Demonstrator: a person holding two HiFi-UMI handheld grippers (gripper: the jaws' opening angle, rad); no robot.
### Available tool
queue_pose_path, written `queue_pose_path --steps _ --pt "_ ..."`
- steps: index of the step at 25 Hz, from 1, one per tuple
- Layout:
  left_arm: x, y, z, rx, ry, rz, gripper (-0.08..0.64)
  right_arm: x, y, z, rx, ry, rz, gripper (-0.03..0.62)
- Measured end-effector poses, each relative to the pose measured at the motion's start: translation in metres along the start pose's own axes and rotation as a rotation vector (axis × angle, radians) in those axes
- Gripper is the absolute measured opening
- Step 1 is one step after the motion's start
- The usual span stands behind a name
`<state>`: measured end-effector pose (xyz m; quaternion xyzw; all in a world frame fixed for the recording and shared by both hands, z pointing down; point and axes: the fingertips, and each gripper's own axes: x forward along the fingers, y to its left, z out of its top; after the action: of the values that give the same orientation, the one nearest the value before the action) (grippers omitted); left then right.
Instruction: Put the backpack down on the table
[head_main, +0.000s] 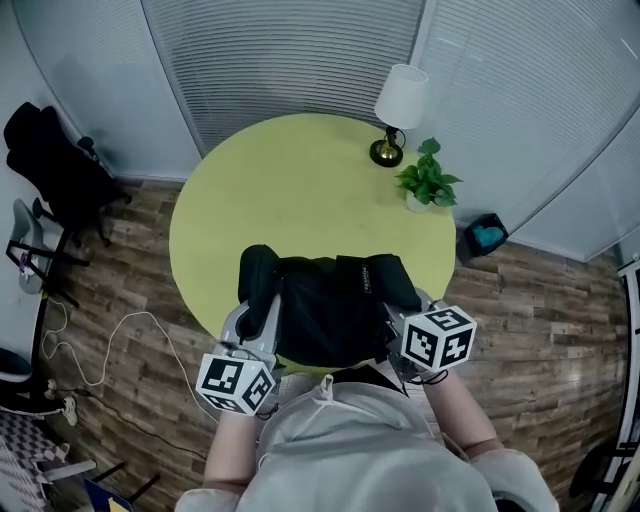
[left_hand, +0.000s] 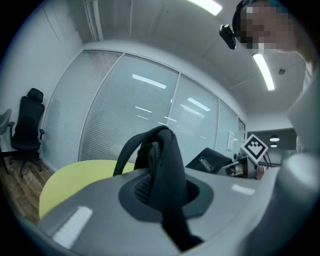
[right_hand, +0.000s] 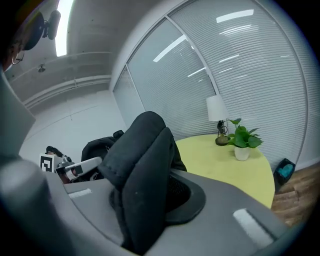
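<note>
A black backpack (head_main: 330, 305) hangs between my two grippers over the near edge of the round yellow-green table (head_main: 290, 190). My left gripper (head_main: 262, 325) is shut on a black shoulder strap (left_hand: 162, 165) at the pack's left side. On the pack's right side my right gripper (head_main: 392, 322) is shut on a padded black strap (right_hand: 140, 170). In each gripper view the strap fills the gap between the jaws. Whether the pack's bottom touches the tabletop is hidden by its own bulk.
A lamp with a white shade (head_main: 397, 105) and a small potted plant (head_main: 427, 180) stand at the table's far right. A black office chair (head_main: 55, 165) is on the left, a white cable (head_main: 120, 345) lies on the wood floor, and a dark bin (head_main: 483, 237) sits right of the table.
</note>
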<state>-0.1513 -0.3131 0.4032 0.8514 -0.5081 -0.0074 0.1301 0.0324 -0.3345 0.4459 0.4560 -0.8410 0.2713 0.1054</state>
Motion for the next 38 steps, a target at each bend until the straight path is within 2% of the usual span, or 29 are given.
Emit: queue_pose_path --steps 11,19,30,38 --pt "0.1 0.073 0.012 -0.029 0.01 0.126 0.029 0.113 -0.049 0.063 -0.019 0.059 0.11 0.031" --pt "0.168 0.115 0.009 -0.043 0.004 0.172 0.029 0.183 -0.09 0.096 -0.025 0.082 0.143 0.031" --pt "0.209 0.143 -0.025 -0.057 0.097 0.255 0.031 0.234 -0.123 0.083 -0.015 0.125 0.144 0.032" --pt "0.212 0.148 -0.032 -0.064 0.089 0.253 0.034 0.238 -0.13 0.076 0.015 0.125 0.147 0.038"
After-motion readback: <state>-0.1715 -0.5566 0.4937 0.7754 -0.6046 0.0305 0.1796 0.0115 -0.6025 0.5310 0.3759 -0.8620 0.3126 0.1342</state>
